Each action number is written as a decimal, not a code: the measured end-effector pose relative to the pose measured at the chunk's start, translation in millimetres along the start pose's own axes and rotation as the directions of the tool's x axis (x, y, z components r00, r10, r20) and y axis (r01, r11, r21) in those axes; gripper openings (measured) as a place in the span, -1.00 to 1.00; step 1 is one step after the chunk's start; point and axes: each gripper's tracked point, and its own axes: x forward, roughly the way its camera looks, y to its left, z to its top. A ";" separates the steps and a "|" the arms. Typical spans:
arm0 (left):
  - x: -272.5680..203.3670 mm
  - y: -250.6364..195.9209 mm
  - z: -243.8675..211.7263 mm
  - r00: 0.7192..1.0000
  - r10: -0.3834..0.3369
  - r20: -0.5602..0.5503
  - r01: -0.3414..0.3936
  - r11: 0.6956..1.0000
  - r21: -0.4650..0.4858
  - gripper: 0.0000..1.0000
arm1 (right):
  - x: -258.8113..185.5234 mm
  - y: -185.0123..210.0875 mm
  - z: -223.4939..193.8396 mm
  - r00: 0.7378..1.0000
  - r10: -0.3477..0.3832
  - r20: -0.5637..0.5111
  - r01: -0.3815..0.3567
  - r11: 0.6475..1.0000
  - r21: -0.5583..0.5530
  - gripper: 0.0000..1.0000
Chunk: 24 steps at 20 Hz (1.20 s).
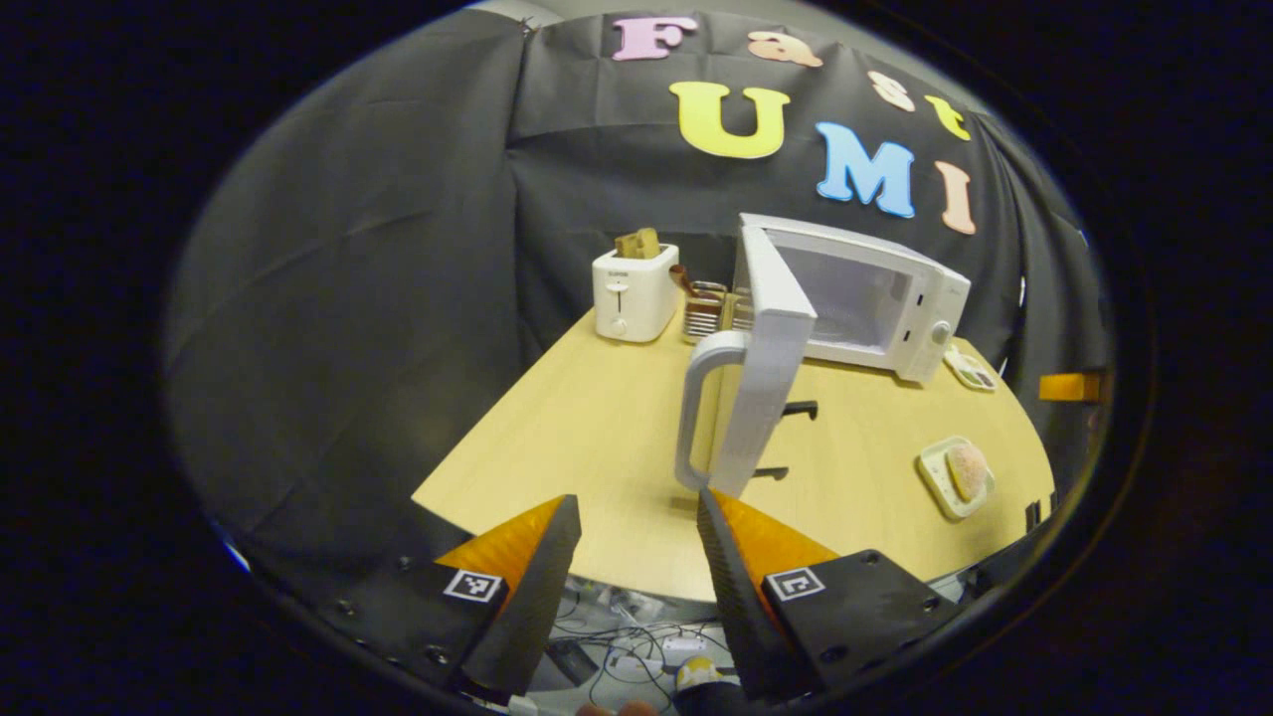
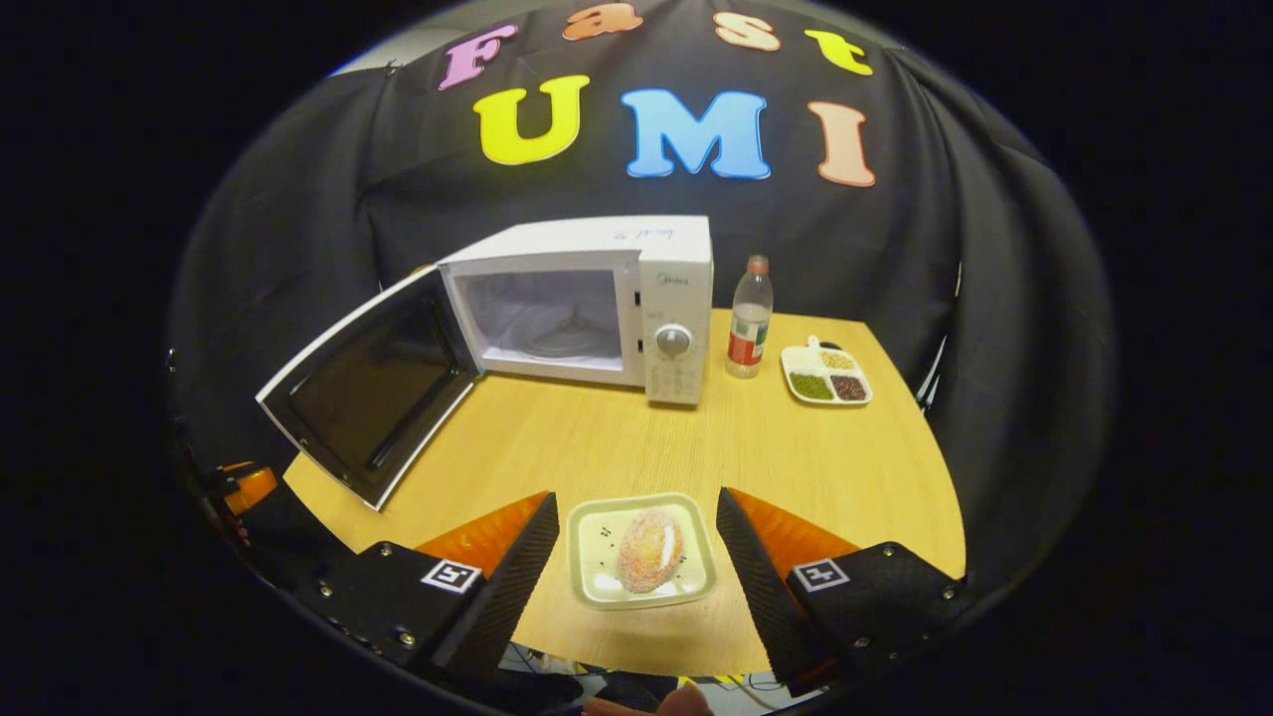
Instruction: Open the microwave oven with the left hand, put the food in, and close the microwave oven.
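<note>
We have the microwave (image 2: 587,308) at twelve o'clock on the worktop (image 2: 796,447) in the right gripper view, its door (image 2: 368,398) swung wide toward nine o'clock. Our right gripper (image 2: 636,557) has its jaws spread wide either side of the plate (image 2: 641,552), the food (image 2: 648,549) on it, neither finger touching. Our left gripper (image 1: 636,552) gapes too, holding nothing, the door handle (image 1: 701,408) just past it at one o'clock.
</note>
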 end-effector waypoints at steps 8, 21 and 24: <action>-87.0 -45.0 -30.4 0.983 0.146 -0.109 -0.159 0.979 -0.128 0.63 | 82.6 -16.4 -80.1 0.979 0.098 -0.177 -0.091 0.995 0.049 1.00; -144.7 -63.5 -17.5 0.986 0.166 -0.016 -0.166 0.972 -0.163 0.63 | 118.4 -5.2 -107.6 0.964 -0.013 -0.265 0.000 0.999 -0.048 0.57; -165.4 -48.1 -22.5 0.989 0.144 0.026 -0.135 0.967 -0.215 0.60 | 111.0 5.3 -100.6 0.956 0.034 -0.290 -0.015 0.998 0.067 0.43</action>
